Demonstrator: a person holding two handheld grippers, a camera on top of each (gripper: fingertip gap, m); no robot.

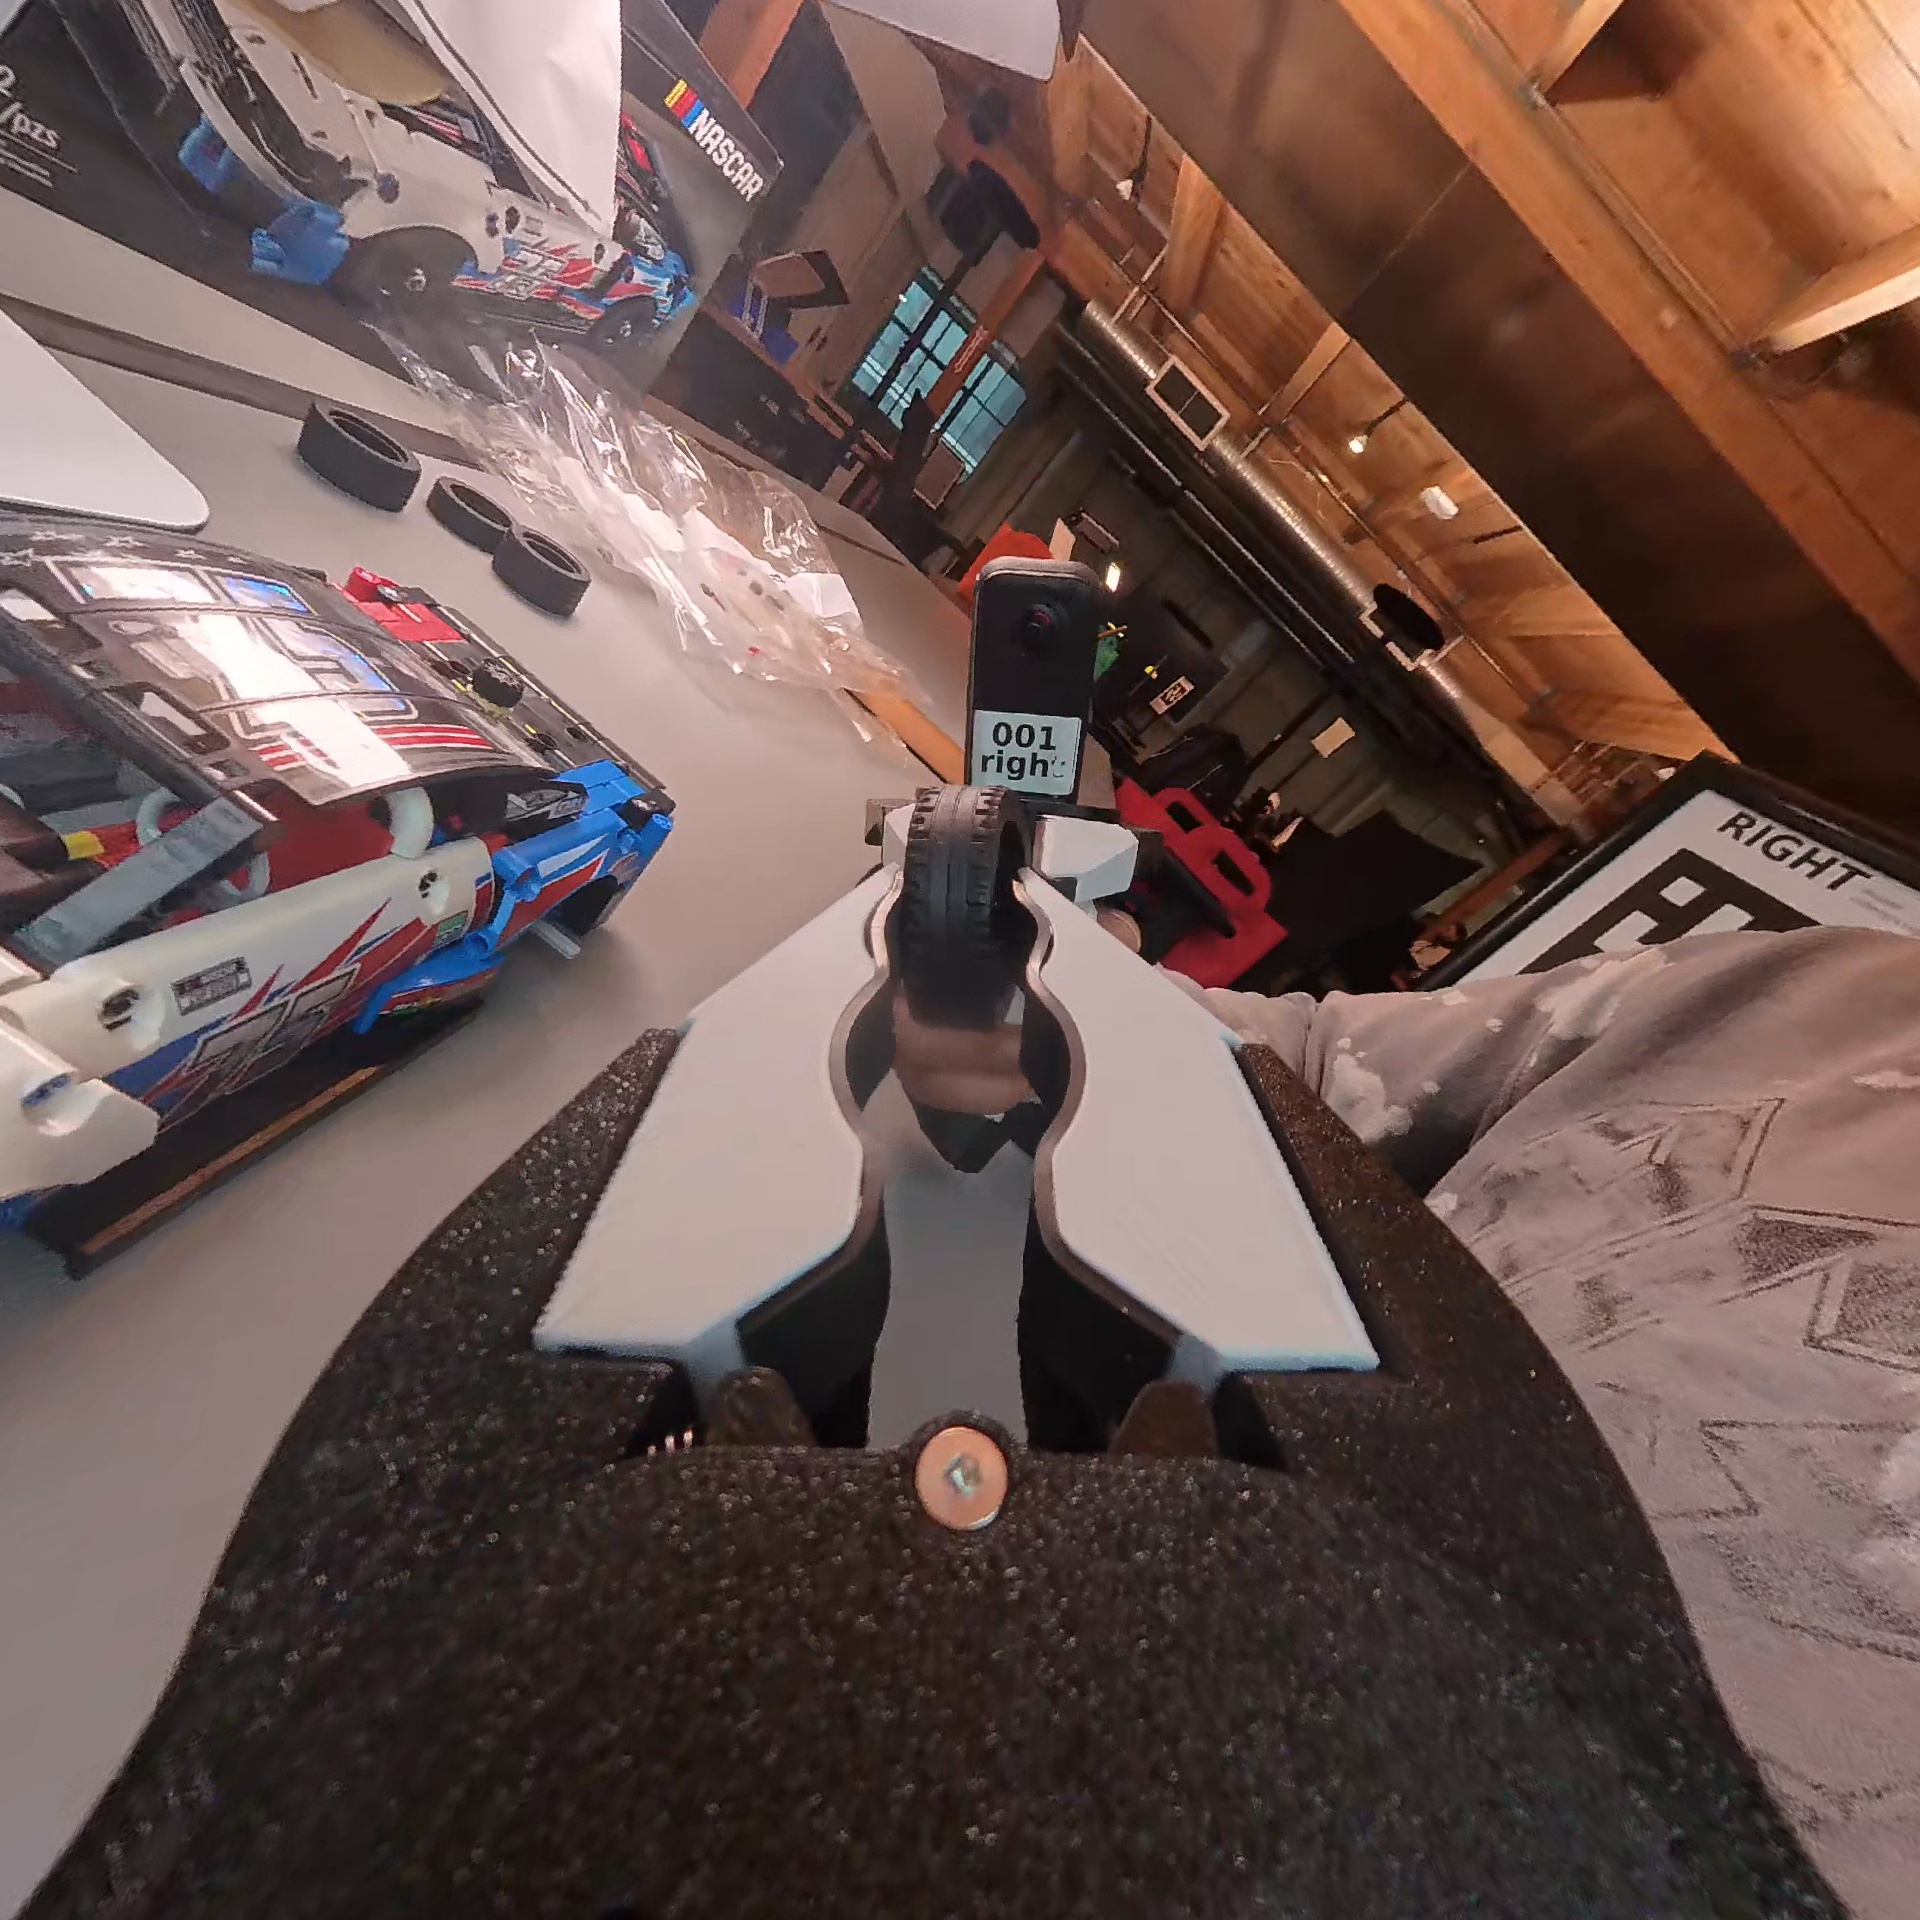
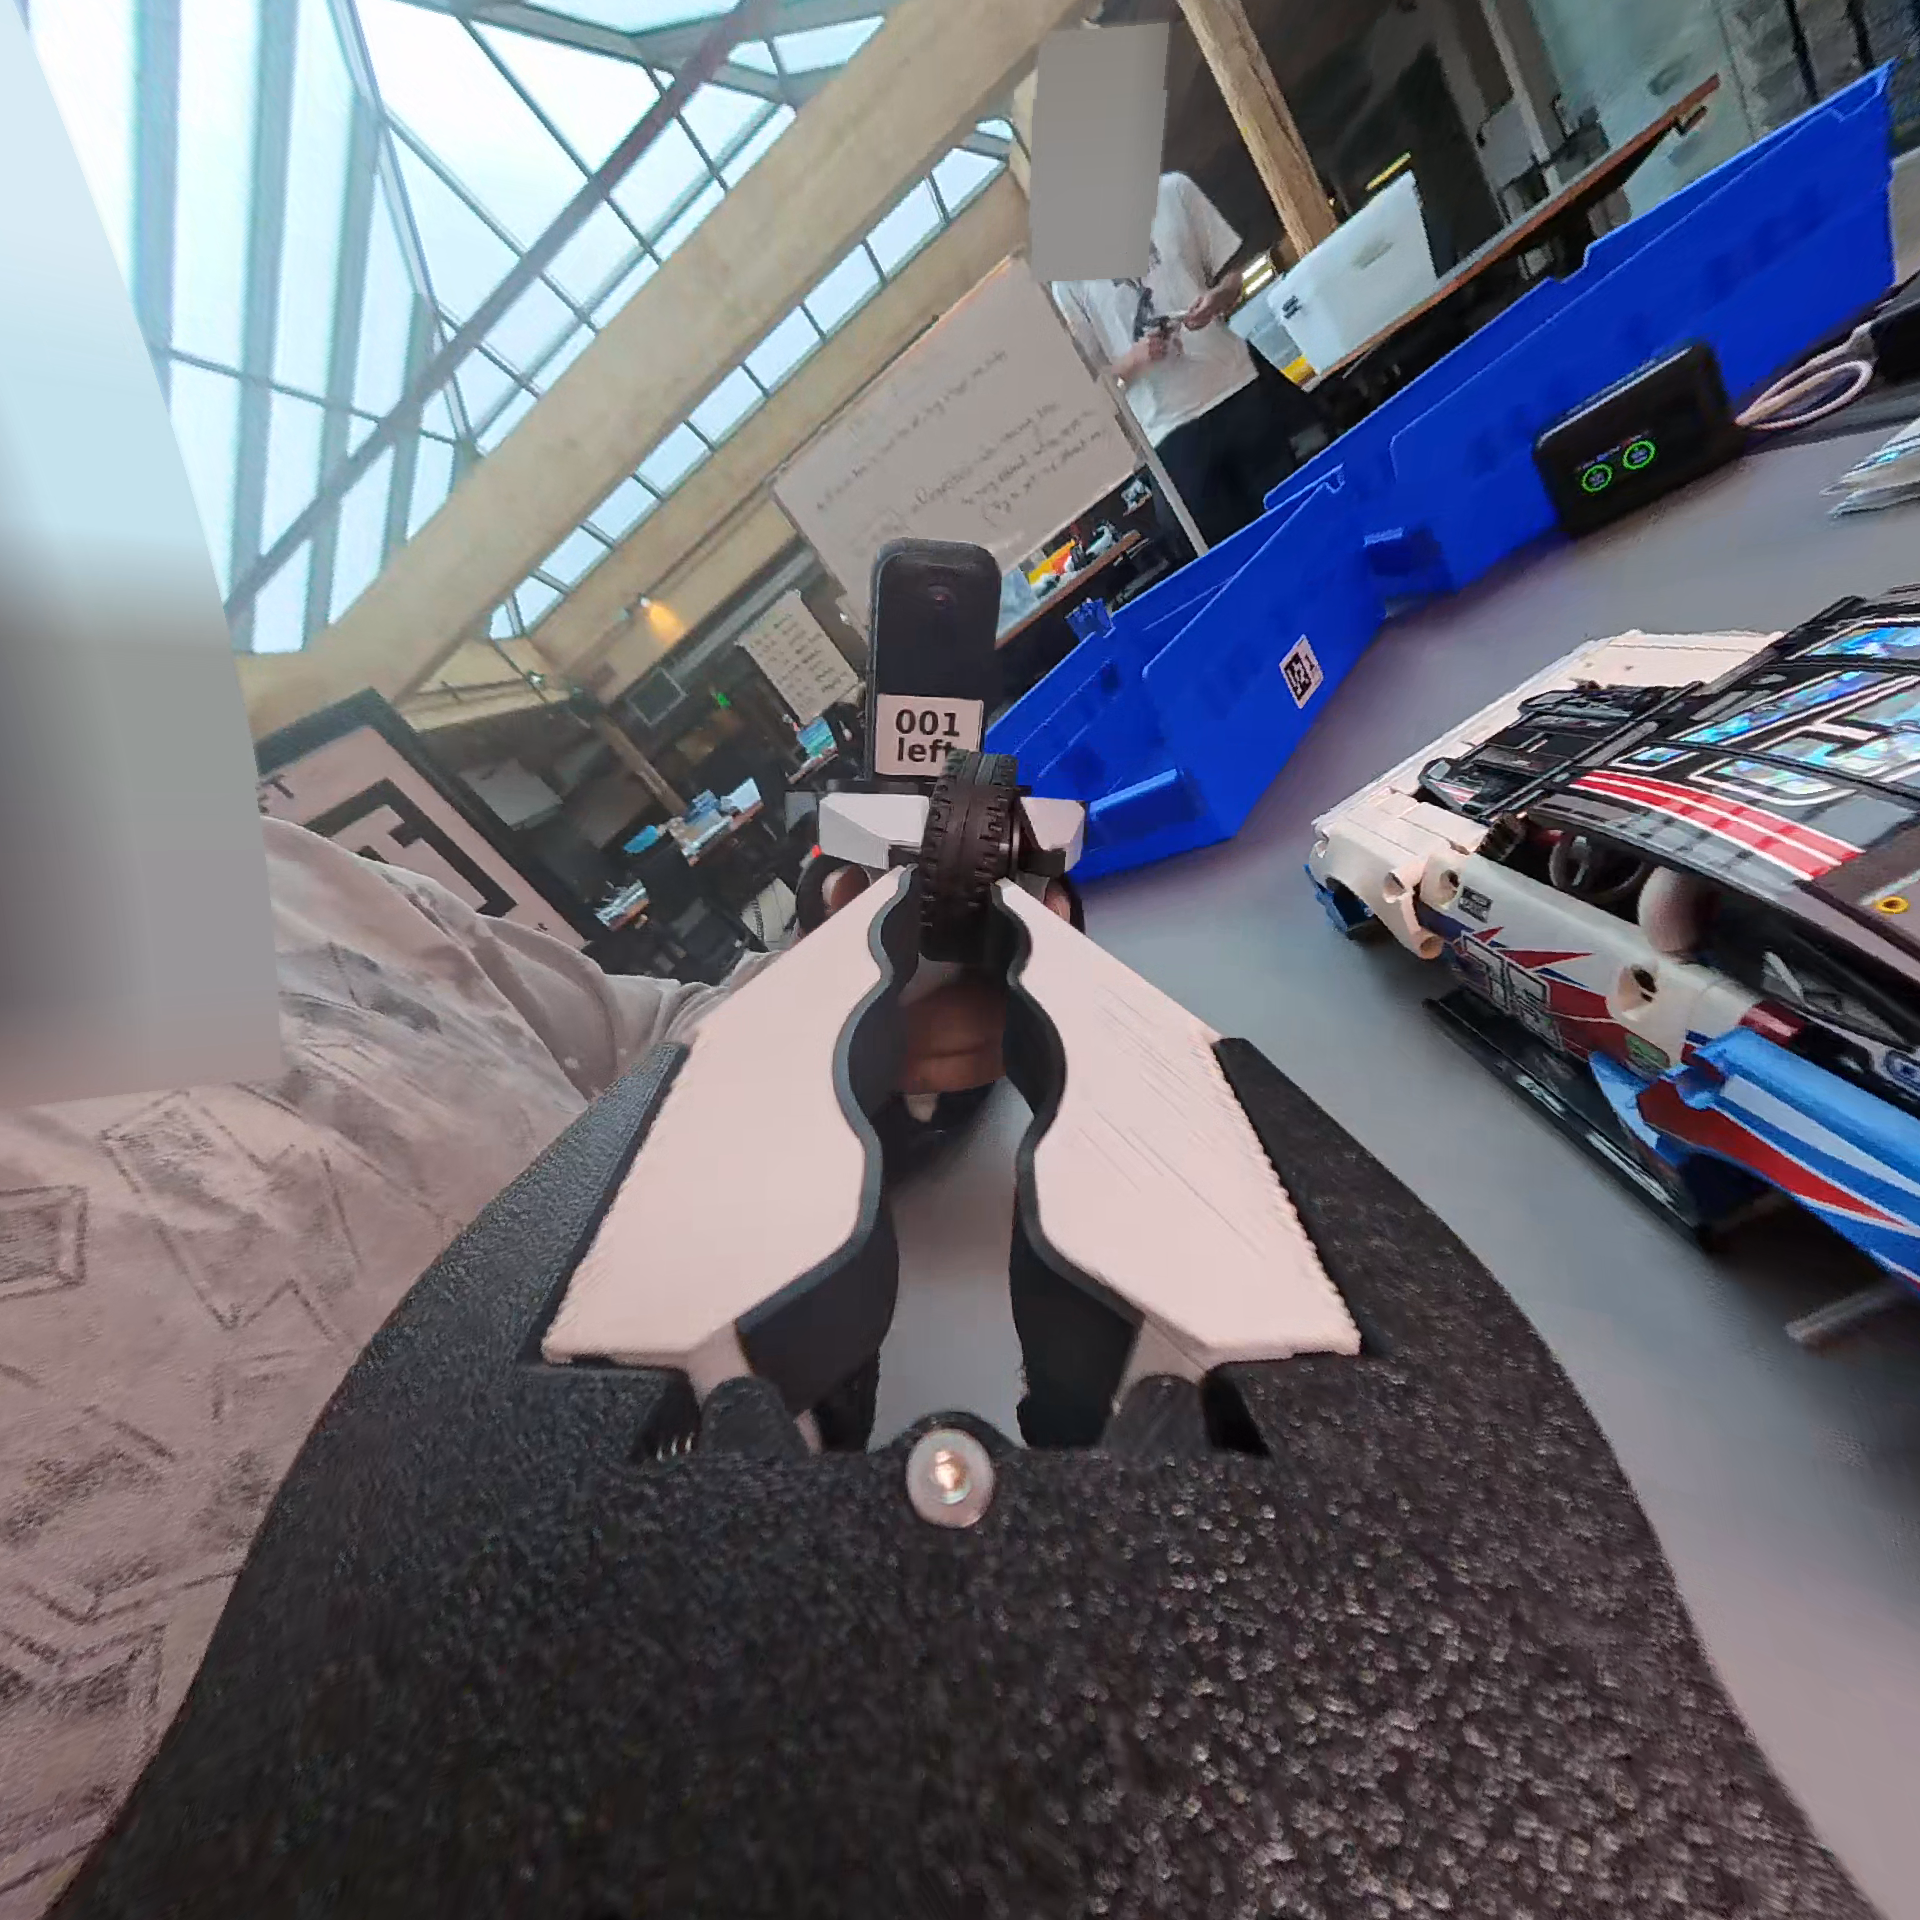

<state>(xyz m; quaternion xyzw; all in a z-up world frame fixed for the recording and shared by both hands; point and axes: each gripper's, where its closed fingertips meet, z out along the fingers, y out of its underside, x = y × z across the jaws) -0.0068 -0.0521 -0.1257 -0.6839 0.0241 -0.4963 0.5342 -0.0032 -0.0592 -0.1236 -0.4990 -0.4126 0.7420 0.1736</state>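
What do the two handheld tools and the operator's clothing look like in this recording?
Both match: the left tool and right tool have white, wavy-edged fingers lined in black, set in a grainy black body with a central silver screw. Each carries an upright black camera with a white label. The sleeve is grey with a geometric print.
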